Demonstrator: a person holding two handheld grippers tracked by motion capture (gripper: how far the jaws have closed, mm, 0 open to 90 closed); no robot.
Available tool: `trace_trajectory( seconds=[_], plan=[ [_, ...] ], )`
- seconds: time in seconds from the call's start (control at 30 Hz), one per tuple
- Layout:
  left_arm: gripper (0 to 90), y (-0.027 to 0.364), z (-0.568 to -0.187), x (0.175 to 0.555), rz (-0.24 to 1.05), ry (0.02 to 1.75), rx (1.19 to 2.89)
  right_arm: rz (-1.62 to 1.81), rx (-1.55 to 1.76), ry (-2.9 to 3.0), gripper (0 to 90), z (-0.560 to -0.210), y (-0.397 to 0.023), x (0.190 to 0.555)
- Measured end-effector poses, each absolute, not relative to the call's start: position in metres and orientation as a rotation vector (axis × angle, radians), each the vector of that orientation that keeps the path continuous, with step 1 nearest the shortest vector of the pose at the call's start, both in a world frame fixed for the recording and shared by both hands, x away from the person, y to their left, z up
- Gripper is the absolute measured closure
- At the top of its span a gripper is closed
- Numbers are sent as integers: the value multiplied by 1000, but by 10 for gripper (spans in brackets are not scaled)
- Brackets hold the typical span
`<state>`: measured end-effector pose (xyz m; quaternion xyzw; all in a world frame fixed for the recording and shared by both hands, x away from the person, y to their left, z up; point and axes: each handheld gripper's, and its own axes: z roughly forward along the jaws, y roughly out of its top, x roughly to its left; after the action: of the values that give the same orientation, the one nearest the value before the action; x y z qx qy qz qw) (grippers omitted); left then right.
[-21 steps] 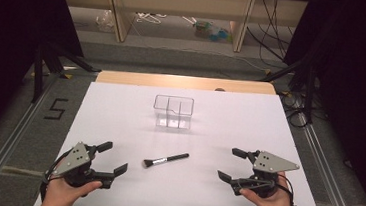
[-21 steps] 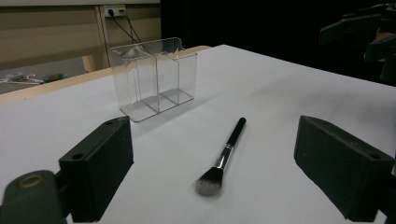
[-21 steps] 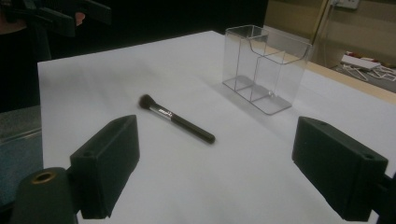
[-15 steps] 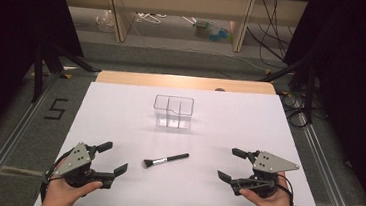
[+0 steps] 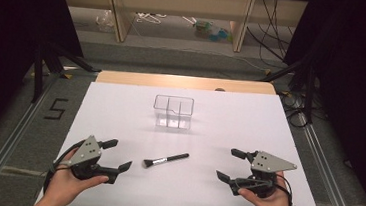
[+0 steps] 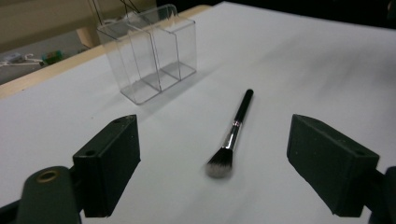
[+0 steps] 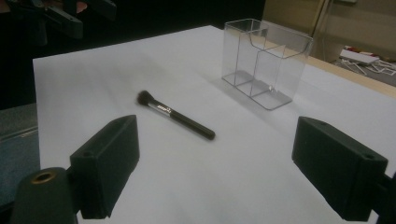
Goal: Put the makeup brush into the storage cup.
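A black-handled makeup brush with a silver ferrule lies flat on the white table, bristles toward the left. In the left gripper view the brush lies ahead of the jaws. Seen from the right gripper, the brush lies ahead and to the left. A clear plastic organizer with compartments stands empty behind it, also as organizer and organizer. My left gripper rests at the front left, open and empty. My right gripper rests at the front right, open and empty.
A bare wooden strip runs along the table's far edge. Metal rails flank the table on both sides. Shelving legs and loose cables lie on the floor beyond. A floor marking "5" sits at the left.
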<state>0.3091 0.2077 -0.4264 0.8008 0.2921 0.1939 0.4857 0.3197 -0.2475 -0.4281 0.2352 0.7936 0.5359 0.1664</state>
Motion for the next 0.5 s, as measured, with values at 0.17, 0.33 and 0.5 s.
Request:
trace_trajectory(
  seconds=[0.17,0.33,0.5],
  plan=[
    [204,193,-421,322,438,693,2098,1535,668,2255,159,-429,-246,320],
    [211,180,-417,332,429,663,2203,1537,671,2255,159,-429,-247,320],
    [220,168,-415,344,419,623,2298,1534,669,2258,159,-429,-247,320]
  ],
)
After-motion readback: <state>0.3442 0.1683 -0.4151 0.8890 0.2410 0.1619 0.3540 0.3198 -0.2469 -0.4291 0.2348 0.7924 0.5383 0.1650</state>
